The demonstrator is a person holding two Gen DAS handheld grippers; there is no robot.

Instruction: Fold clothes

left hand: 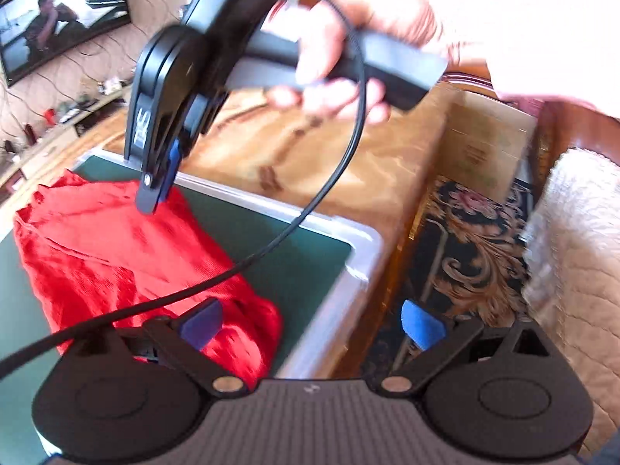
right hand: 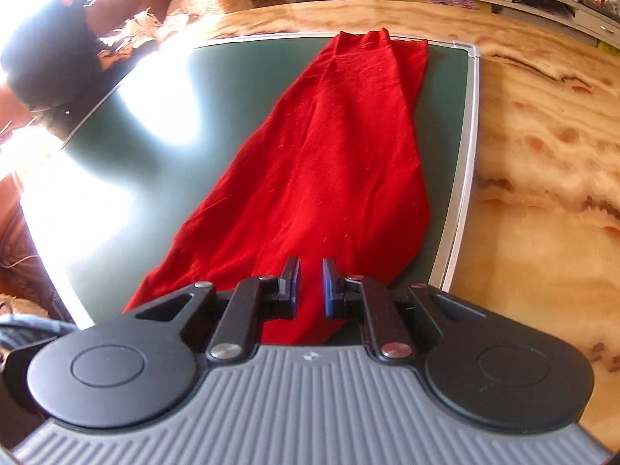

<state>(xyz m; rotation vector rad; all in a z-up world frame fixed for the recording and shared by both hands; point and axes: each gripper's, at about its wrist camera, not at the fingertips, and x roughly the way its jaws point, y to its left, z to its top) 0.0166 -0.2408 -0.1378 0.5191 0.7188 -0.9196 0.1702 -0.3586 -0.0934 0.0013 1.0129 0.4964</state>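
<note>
One soft, limp red knit garment (right hand: 321, 162) lies lengthwise on the green framed mat (right hand: 155, 155). My right gripper (right hand: 311, 286) stands narrowly parted above it, pinching nothing; my left gripper (left hand: 312, 323) is spread wide, empty. I judge it light and floppy; grip near-end corners.

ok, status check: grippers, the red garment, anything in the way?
Left gripper wide open, empty. Right gripper slightly open above red garment, nothing pinched. Garment lies long and narrow on green mat. Black cable hangs across.

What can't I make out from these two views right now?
- Left wrist view: the right gripper is motion-blurred; its jaw gap is unreadable there.
- Right wrist view: the crumpled red knit garment's near end is hidden under the gripper body.
- Right wrist view: window glare washes out the green mat's left part.
</note>
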